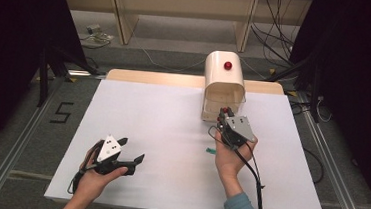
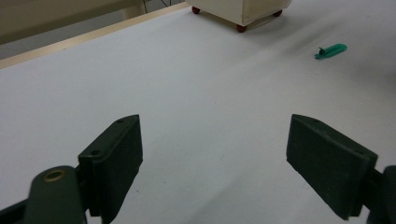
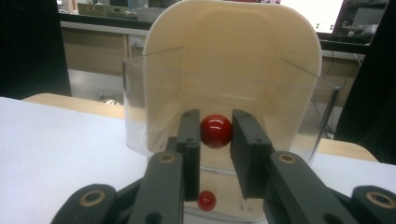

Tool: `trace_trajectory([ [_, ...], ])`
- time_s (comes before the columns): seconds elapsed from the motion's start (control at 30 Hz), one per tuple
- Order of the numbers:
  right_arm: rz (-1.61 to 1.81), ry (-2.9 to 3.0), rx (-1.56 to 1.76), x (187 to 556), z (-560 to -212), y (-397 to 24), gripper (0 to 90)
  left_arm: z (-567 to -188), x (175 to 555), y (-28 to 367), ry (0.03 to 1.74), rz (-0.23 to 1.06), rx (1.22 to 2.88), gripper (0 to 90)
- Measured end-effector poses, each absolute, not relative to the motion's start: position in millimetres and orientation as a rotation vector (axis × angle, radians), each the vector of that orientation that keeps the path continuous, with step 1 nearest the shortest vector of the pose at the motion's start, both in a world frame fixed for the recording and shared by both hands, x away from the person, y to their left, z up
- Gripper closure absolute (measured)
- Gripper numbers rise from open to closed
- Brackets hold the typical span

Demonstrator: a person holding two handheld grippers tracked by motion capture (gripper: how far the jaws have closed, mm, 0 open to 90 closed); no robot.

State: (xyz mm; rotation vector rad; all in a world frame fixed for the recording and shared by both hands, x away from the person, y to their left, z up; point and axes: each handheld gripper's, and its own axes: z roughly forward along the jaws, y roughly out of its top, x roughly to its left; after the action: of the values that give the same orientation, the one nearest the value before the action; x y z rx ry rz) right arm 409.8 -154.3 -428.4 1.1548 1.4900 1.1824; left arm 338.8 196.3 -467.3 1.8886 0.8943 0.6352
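Gripping a red knob (image 3: pixel 216 131) between its two black jaws, the right gripper (image 3: pixel 215 135) was seen in its own view pressed up to the front of a small cream-coloured bin (image 1: pixel 223 85), whose front was a clear plastic drawer (image 3: pixel 154 116). The jaws were narrowed most of the way, their pads set against either side of the knob, so a hold on it was judged to be made. A second, smaller red knob (image 3: pixel 206 200) was seen lower on the same front, untouched. In the high view the bin was found standing at the far edge of the white table (image 1: pixel 161 132), right of the middle, with a red button (image 1: pixel 227 65) on its rounded top, and the right gripper was placed just before it, touching its front.

The left gripper (image 1: pixel 129 155) was held low over the near left part of the table, well apart from the bin; its jaws were spread wide and nothing was held between them. A small green piece (image 2: pixel 330 50) was seen lying on the table between the two hands, nearer the right one.

The step in hand was judged to be the opening of the drawer, with the grasp done and the pull not yet made. A straight, level draw towards the person was thought to be called for next, with the grip kept firm on the round knob, since it could slip; the light bin might need to be steadied by the free gripper.
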Motion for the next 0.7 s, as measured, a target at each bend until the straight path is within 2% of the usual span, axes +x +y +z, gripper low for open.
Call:
trace_trajectory([
  [0.7,1.178,1.498,1.153,407.6,-428.9,-154.8,74.4,-467.4,338.9,196.3,0.895,0.636,1.887,18.5],
])
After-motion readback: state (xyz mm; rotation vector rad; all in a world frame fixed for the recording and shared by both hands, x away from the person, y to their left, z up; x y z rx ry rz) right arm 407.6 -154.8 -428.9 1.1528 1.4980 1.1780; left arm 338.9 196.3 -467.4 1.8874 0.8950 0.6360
